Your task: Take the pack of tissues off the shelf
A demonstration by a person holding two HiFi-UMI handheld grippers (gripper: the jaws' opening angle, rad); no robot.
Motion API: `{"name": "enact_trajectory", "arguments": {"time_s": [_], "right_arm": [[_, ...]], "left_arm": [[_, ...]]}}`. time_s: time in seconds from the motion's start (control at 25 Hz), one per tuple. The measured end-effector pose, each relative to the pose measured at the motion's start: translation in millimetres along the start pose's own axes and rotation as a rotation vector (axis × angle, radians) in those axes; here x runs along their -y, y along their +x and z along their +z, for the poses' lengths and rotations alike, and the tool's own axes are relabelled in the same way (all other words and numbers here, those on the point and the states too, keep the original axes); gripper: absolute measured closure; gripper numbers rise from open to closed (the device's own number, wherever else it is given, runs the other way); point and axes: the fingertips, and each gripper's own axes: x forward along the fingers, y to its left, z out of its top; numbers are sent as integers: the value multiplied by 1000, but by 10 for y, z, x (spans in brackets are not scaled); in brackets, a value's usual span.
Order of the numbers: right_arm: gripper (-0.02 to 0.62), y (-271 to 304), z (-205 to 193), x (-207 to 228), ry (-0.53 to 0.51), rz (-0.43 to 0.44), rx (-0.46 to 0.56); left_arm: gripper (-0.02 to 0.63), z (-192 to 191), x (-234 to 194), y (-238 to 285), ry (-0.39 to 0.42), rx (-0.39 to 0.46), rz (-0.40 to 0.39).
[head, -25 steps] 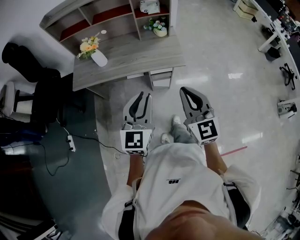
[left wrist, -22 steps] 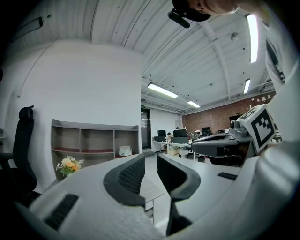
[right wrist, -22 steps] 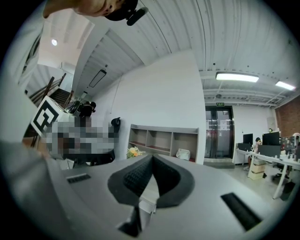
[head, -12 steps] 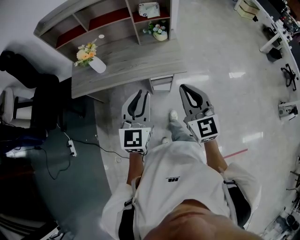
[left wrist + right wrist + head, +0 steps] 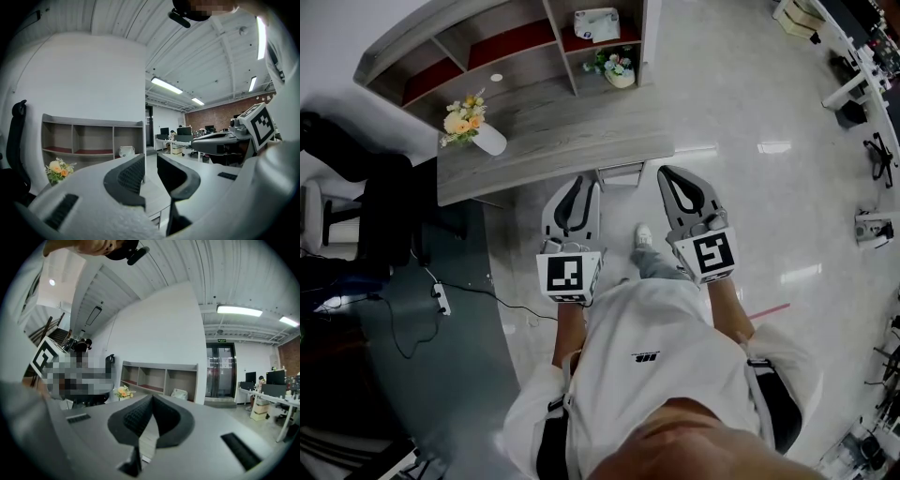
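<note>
The pack of tissues [image 5: 596,22] is a pale packet in the right compartment of the grey shelf [image 5: 469,42], which stands on the back of a grey desk [image 5: 553,131]. The pack also shows small and far off in the left gripper view [image 5: 124,151] and the right gripper view [image 5: 178,393]. Both grippers hover in the air in front of the desk, well short of the shelf. My left gripper [image 5: 585,187] [image 5: 150,168] is open, with a narrow gap and nothing in it. My right gripper [image 5: 668,174] [image 5: 151,398] is shut and empty, its pads meeting at the tip.
A white vase of flowers [image 5: 471,122] stands at the desk's left and a small potted plant [image 5: 615,64] below the tissue compartment. A black office chair [image 5: 366,187] is to the left. A power strip with cables [image 5: 441,298] lies on the floor. Other desks line the far right.
The desk and shelf have slid lower and nearer in the head view as the person steps toward them. Both grippers keep their pose and jaw state.
</note>
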Motion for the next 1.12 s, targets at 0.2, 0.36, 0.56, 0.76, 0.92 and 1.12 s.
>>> {"name": "enact_trajectory", "arguments": {"time_s": [0.2,0.36,0.56,0.76,0.92,1.12], "right_arm": [[571,242,-16,196,7,25,-5],[571,430,-14,351,10,50,-3],[571,654,11,557,9,85,10],[571,856,-22,787,10,113,6],[571,1026,-55,967,7,131,5],[571,1235,-100,1191,7,146,3]], "left_arm": [[511,10,-98,276,-2,-15,22],[511,47,-171,476,-4,-18,46],[511,85,-243,743,-3,-25,78],[511,98,-285,1013,-2,-34,103],[511,91,-328,1255,-2,-44,120],[511,82,-381,1554,-2,-46,133]]}}
